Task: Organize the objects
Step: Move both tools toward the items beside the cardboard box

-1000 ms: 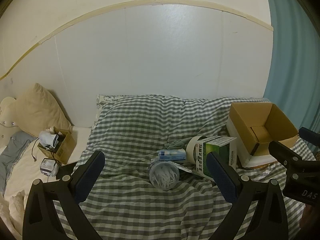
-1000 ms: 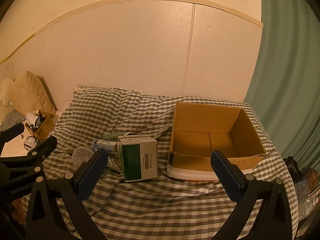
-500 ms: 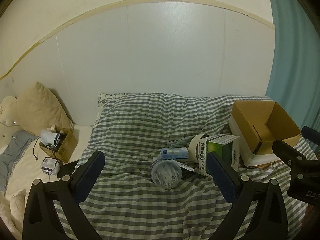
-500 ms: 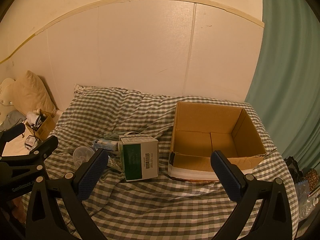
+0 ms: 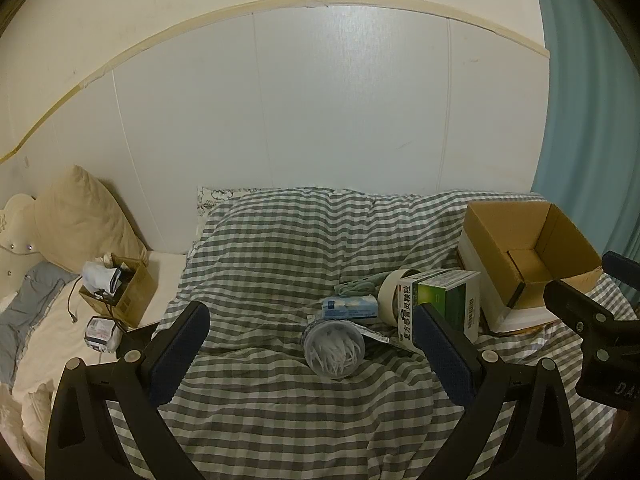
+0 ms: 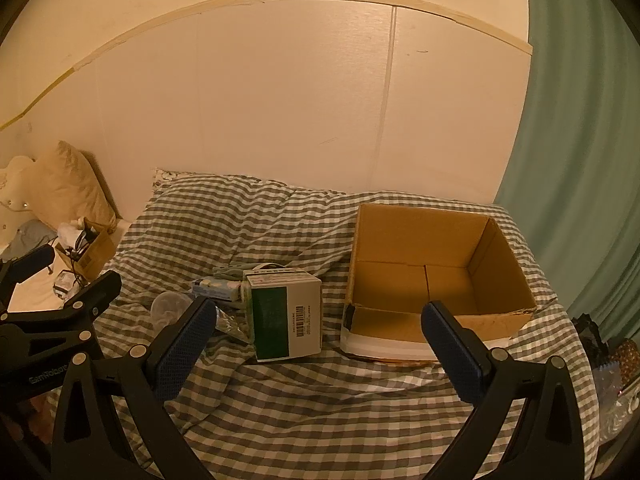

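A bed [image 5: 280, 408] fills the room from the white panelled wall [image 5: 340, 112] forward, spread with a grey-and-white checked quilt [image 6: 320, 404]; a teal curtain [image 6: 580, 160] hangs along its right side. An open cardboard box [image 6: 436, 280] sits on the quilt toward the curtain, flaps up, nothing showing inside it. A cream pillow [image 5: 80, 220] leans against the wall at the far left, and just below it a smaller brown carton [image 5: 128, 296] stuffed with odds and ends rests on the pale sheet.

The things to be sorted lie in a loose cluster left of the open box: a green-and-white medicine box [image 6: 286, 316] stands nearest it, close but apart; a roll of tape [image 5: 394, 296] leans against that box's far side; a small blue-and-white packet [image 5: 350, 307] lies beside the roll; a clear round tub of cotton swabs [image 5: 334, 348] lies on its side at the front of the cluster; a pale green cord [image 5: 354, 288] is bunched behind them.

The left claw [image 5: 308, 344] hangs above the quilt, spread wide with nothing in it, the swab tub showing between its blue pads; the right claw [image 6: 320, 344] is likewise wide apart and bare, hovering in front of the medicine box and the open box.
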`<state>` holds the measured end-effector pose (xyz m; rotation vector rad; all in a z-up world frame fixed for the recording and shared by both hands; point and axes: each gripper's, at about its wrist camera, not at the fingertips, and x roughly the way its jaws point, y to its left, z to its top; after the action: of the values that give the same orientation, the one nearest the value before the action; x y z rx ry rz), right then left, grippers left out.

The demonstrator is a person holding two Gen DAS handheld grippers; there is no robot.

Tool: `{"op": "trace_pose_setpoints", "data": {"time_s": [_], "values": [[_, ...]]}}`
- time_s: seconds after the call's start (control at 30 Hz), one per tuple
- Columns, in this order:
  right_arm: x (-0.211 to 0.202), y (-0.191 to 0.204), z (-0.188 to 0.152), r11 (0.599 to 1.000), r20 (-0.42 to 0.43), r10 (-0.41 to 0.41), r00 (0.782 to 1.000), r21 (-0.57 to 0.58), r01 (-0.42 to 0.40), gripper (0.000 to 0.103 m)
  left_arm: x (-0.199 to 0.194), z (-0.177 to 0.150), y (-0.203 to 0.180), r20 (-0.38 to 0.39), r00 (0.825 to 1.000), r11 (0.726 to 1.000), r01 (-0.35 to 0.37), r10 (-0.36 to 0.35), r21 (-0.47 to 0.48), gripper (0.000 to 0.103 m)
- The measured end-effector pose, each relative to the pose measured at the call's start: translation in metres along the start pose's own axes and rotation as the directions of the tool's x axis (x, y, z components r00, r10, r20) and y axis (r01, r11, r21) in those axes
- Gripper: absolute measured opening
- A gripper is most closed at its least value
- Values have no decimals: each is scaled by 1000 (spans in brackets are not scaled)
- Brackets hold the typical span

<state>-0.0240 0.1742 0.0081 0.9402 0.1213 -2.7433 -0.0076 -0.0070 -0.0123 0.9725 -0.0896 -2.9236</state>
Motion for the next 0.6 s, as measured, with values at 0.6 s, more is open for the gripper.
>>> {"op": "trace_pose_setpoints", "data": {"time_s": [0.6], "values": [[44, -14, -26, 1000, -108, -2, 994, 17, 4, 103, 65, -42, -13, -150, 987, 997, -42, 51, 65, 103]]}}
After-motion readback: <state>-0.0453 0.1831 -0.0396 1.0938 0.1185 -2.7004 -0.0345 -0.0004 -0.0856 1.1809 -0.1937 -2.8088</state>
